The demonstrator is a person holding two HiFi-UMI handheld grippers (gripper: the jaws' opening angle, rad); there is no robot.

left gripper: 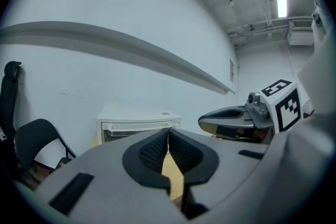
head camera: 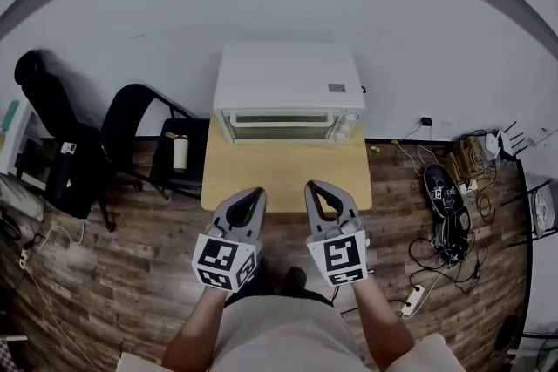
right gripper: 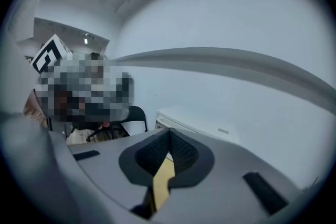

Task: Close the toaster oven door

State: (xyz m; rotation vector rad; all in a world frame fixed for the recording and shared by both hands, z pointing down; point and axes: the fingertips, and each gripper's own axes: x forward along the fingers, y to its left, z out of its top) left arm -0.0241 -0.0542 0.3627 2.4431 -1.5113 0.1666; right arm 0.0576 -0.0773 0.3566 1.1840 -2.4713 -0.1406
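Note:
A white toaster oven [head camera: 288, 87] stands at the back of a small wooden table [head camera: 288, 174], against the wall. Its glass door [head camera: 279, 126] stands upright against the front and looks closed, with knobs [head camera: 346, 127] to its right. My left gripper [head camera: 254, 195] hovers over the table's front edge with its jaws shut and nothing between them. My right gripper [head camera: 315, 188] is beside it, also shut and empty. Both are well short of the oven. The left gripper view shows the toaster oven [left gripper: 137, 120] ahead beyond the touching pads [left gripper: 157, 150], and the right gripper [left gripper: 231, 120] off to the side.
Two black chairs [head camera: 131, 126] stand left of the table, one holding a pale bottle [head camera: 180, 152]. Shoes [head camera: 440, 187], tangled cables [head camera: 453, 244] and a power strip [head camera: 414, 300] lie on the wooden floor at the right.

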